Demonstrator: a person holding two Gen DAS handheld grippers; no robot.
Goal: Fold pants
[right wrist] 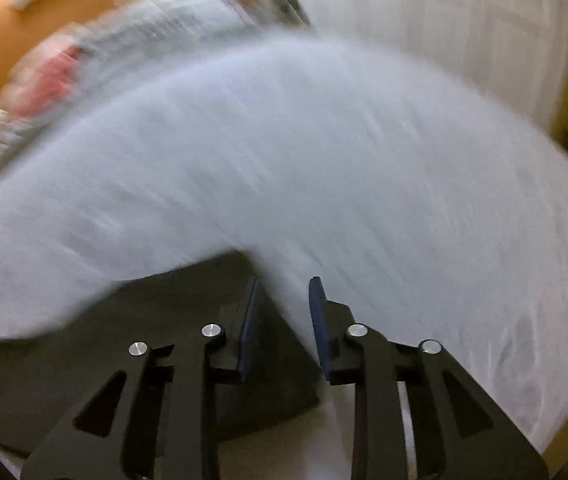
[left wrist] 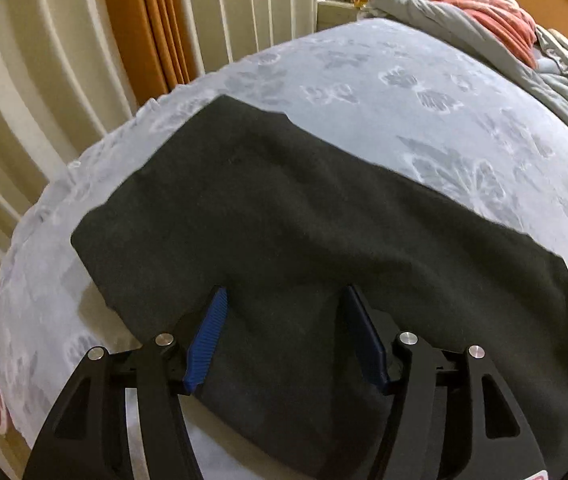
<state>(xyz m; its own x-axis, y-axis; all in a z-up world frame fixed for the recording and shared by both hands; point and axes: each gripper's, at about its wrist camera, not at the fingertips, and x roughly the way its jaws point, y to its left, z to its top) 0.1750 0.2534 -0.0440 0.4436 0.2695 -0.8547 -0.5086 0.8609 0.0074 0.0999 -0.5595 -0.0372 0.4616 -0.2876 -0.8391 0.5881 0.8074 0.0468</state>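
Blue-padded fingers [left wrist: 207, 336] of the left gripper [left wrist: 284, 336] are seen closest to the lens in the left wrist view, set well apart, with nothing pinched between them and only dark cloth lying beneath the gap. The pants [left wrist: 304, 220], black and already doubled into a long band, are spread flat on the pale grey patterned bedcover [left wrist: 364, 80]; their long axis is seen running from the upper left of that view down to the lower right, so the band lies crosswise to the line along which the left gripper points. In the right wrist view, heavily blurred, the right gripper [right wrist: 284, 320] is shown with its jaws narrowly parted and nothing visibly gripped; one corner of the pants [right wrist: 163, 320] is found below its left finger, while bare bedcover [right wrist: 324, 160] lies under the right finger and ahead of it. The left gripper is thus judged to be over the middle of the band, the right one at its end. For a further fold, that end would probably have to be carried along the long axis towards the far end. A bundle of grey and pink bedding [left wrist: 496, 28] lies well apart at the head of the bed.
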